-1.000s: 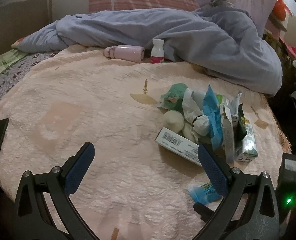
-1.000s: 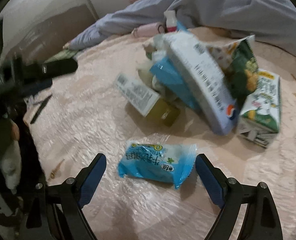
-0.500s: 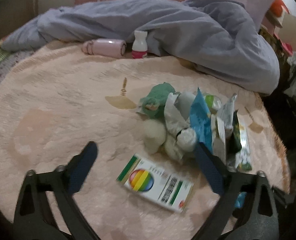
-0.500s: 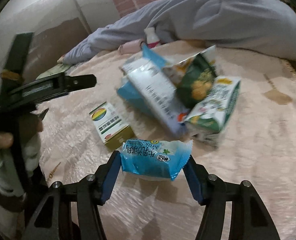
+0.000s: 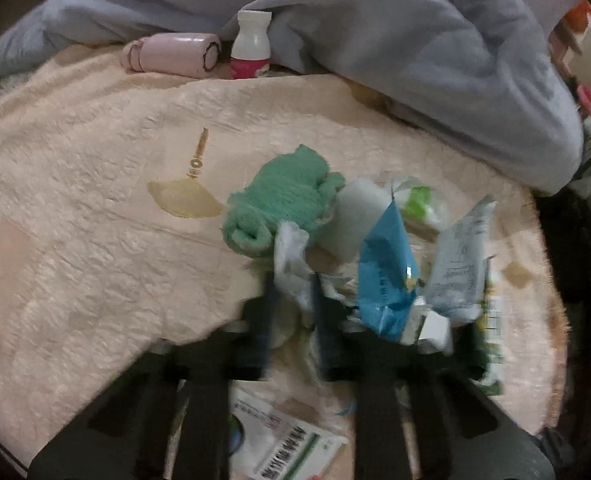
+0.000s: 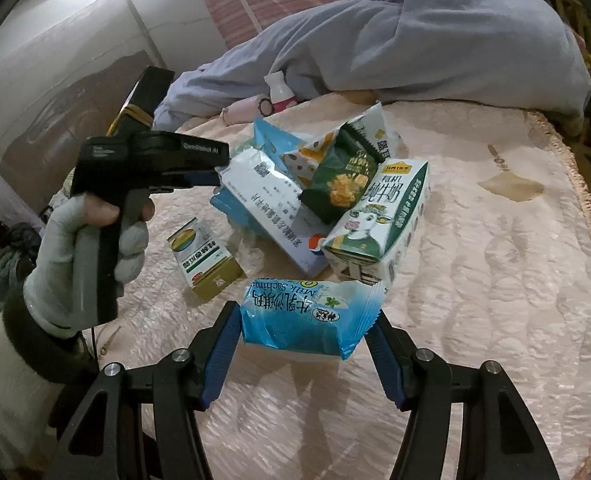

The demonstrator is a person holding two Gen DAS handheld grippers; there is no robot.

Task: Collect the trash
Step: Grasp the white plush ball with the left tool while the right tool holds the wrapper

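Observation:
A pile of trash lies on the pink bedspread (image 6: 495, 264): a milk carton (image 6: 379, 220), a green snack bag (image 6: 343, 176), a blue and white wrapper (image 6: 267, 204) and a small medicine box (image 6: 205, 258). My right gripper (image 6: 307, 344) is shut on a light blue candy packet (image 6: 309, 318) and holds it above the bedspread. My left gripper (image 5: 291, 308), blurred, is closed on crumpled white tissue (image 5: 291, 264) at the pile's left edge, next to a green cloth (image 5: 283, 200). The left gripper also shows in the right wrist view (image 6: 215, 178).
A lilac blanket (image 5: 375, 40) is bunched along the far side. A pink flask (image 5: 171, 54) and a small white bottle (image 5: 251, 46) rest against it. The medicine box (image 5: 283, 444) lies under my left gripper. The bed edge (image 6: 575, 184) runs along the right.
My left gripper moved forward into the pile and closed on the white tissue. My right gripper lifted the blue packet a little higher.

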